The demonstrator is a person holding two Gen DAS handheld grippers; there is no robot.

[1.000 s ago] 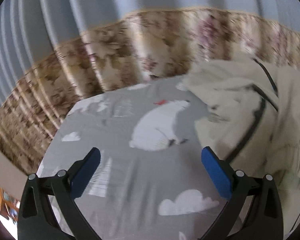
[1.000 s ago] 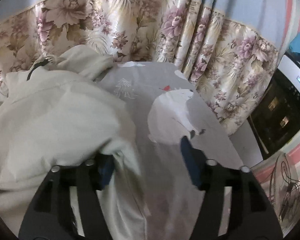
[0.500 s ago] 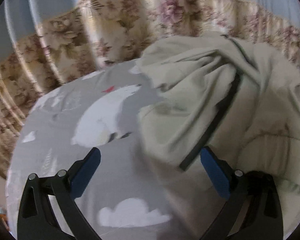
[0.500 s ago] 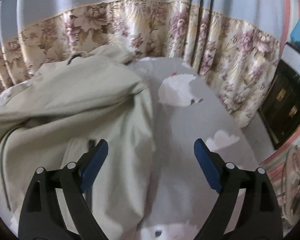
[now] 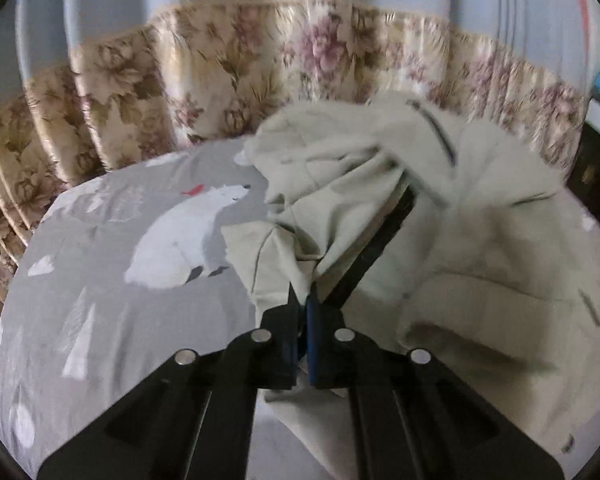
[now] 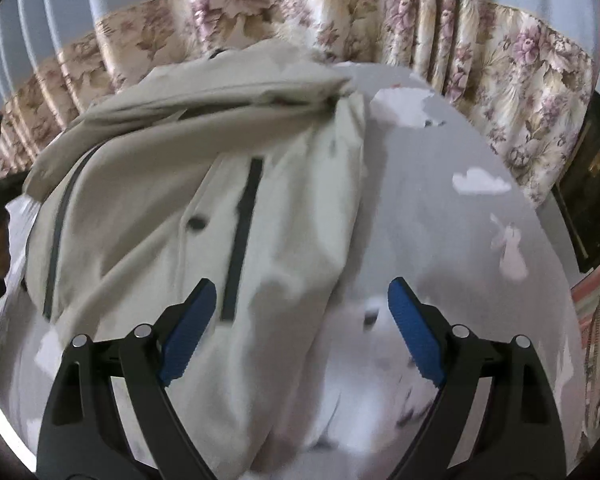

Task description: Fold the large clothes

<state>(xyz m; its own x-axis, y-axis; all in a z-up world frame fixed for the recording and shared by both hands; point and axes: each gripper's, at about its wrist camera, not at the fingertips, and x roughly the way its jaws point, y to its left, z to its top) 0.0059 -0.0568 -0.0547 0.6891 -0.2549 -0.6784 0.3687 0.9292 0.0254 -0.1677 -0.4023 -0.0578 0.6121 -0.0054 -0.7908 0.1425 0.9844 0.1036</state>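
Note:
A large cream jacket (image 5: 480, 240) with black zips lies crumpled on a grey sheet (image 5: 112, 320) printed with a polar bear. My left gripper (image 5: 302, 304) is shut on a fold of the jacket's edge beside a black zip strip. In the right wrist view the same jacket (image 6: 172, 200) lies spread to the left, with a dark button and a black zip pocket. My right gripper (image 6: 300, 316) is open and empty, hovering over the jacket's lower right edge.
The sheet (image 6: 480, 240) covers a bed. A floral curtain (image 5: 228, 72) hangs close behind it and shows in the right wrist view (image 6: 500, 60) too. A dark cabinet (image 6: 592, 184) stands at the right.
My left gripper moved right onto the jacket and shut on its edge. My right gripper pulled back and up over the jacket and stays open.

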